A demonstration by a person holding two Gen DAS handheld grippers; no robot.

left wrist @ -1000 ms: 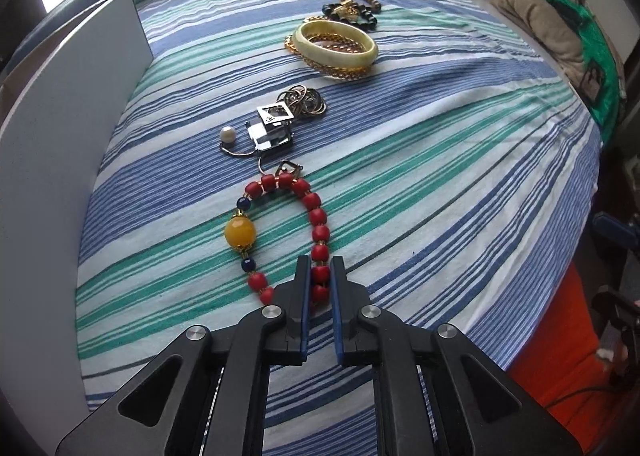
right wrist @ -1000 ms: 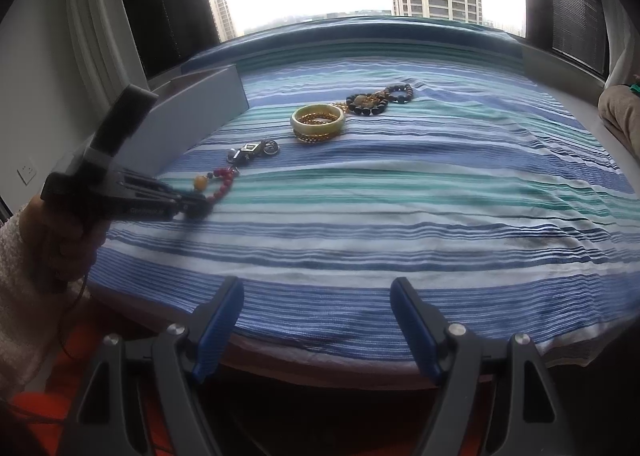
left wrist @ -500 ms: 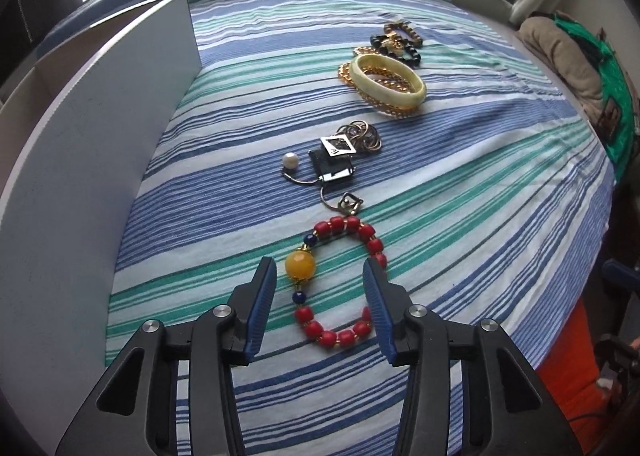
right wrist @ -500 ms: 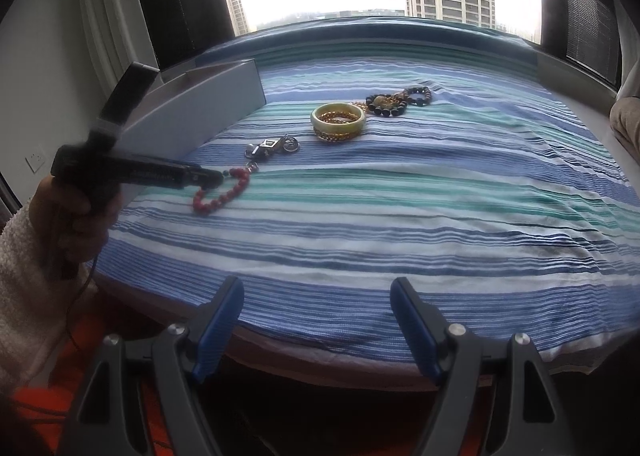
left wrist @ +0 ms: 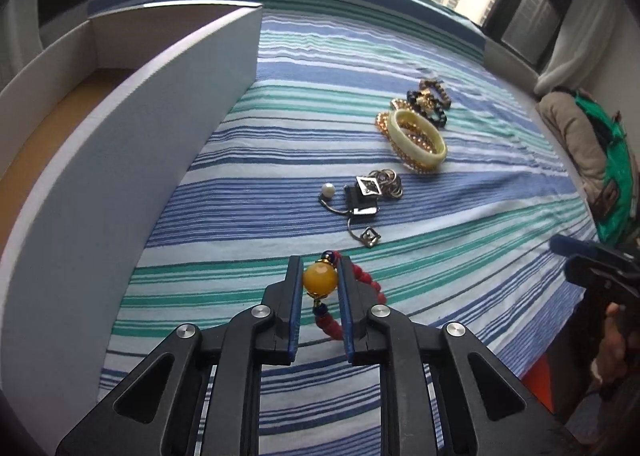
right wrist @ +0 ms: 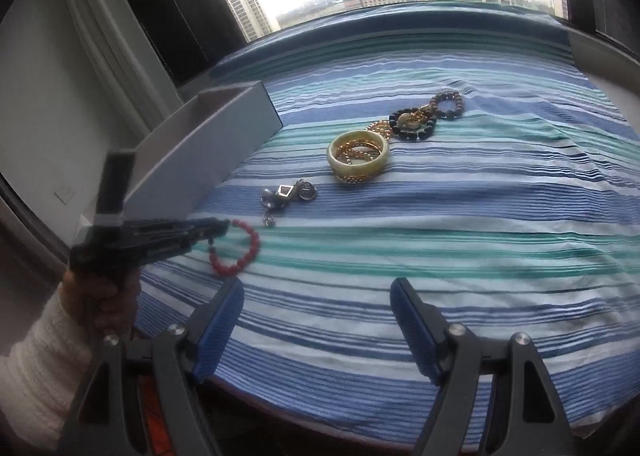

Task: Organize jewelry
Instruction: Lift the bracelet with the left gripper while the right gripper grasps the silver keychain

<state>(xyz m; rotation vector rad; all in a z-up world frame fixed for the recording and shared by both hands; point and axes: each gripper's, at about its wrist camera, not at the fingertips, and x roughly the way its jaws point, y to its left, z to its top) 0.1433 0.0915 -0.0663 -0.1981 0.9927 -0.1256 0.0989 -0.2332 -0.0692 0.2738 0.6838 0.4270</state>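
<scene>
Gripping the red bead bracelet (left wrist: 362,284) by its big amber bead (left wrist: 319,279), your left gripper (left wrist: 319,284) has both pads closed on that bead, which makes sense: it's the widest, hardest point on the loop, so less likely to slip than the small red beads. From the right wrist view the loop hangs down off the tips, lifted or barely brushing the striped cloth (right wrist: 460,240); I can't tell which. Your right gripper (right wrist: 318,320) sits spread wide at the near edge of the cloth, holding nothing, well apart from every piece. The open white box (left wrist: 132,159) stands just left of the held bracelet, likely the drop target, so expect a short leftward carry over its near wall. Left on the cloth beyond the tips: earring cluster (left wrist: 366,197), cream bangle (left wrist: 418,135) on gold chains, dark bead bracelets (left wrist: 428,103) farthest out.
</scene>
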